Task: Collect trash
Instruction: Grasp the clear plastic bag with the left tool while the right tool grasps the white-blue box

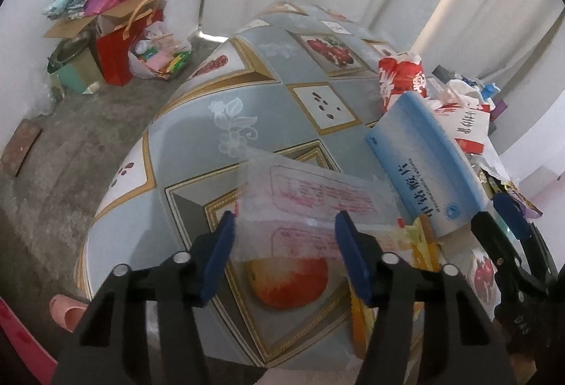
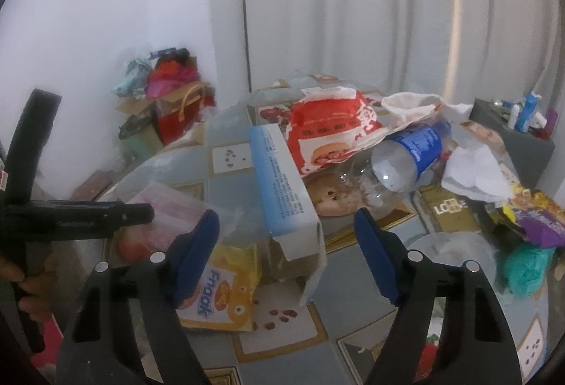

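We see a round table [image 1: 226, 92] with a fruit-patterned cloth, its right side littered with trash. A blue-and-white carton [image 2: 282, 187] lies open-ended between the spread pads of our right gripper [image 2: 286, 229], untouched. A clear plastic wrapper [image 1: 310, 205] printed in pink lies near the table's near edge, between the parted, unclamped pads of our left gripper [image 1: 286, 229].
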Demonstrator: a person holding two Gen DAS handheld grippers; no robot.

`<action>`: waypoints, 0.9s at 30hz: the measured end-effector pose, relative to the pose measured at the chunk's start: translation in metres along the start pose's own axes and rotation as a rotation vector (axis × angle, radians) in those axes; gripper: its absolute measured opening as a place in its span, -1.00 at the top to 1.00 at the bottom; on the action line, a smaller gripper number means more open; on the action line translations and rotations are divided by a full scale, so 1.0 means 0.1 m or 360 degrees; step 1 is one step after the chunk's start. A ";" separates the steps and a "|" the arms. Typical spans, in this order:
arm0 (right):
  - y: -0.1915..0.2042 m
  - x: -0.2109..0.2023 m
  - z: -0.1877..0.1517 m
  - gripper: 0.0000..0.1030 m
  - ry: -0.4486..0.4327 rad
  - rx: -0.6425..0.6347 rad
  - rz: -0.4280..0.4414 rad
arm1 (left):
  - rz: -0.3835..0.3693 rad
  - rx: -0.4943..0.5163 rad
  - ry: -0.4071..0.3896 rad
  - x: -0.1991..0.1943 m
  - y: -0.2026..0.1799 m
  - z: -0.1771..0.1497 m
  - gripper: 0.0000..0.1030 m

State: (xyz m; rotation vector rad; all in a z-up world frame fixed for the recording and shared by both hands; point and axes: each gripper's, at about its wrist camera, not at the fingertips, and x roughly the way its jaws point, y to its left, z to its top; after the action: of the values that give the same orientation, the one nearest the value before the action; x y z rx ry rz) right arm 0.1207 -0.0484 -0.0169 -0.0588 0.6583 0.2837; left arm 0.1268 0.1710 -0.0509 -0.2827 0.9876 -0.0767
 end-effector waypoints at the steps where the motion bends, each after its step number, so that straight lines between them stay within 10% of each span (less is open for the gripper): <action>1: 0.00 0.02 0.00 -0.35 0.0008 0.0001 0.0004 | 0.0005 0.0003 0.0000 0.01 0.00 0.00 0.04; 18: -0.04 0.18 -0.04 0.29 0.0092 -0.0003 0.0049 | 0.0128 0.0023 -0.0084 -0.02 0.05 -0.01 0.88; 27: -0.03 0.19 -0.04 0.39 0.0084 -0.0044 0.0045 | 0.0084 0.0013 -0.0155 -0.11 0.09 0.00 0.94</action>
State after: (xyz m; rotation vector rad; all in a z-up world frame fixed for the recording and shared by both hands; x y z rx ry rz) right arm 0.1332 -0.0471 -0.0313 -0.0838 0.7083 0.3196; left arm 0.1206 0.1816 -0.0444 -0.2507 0.8973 -0.0185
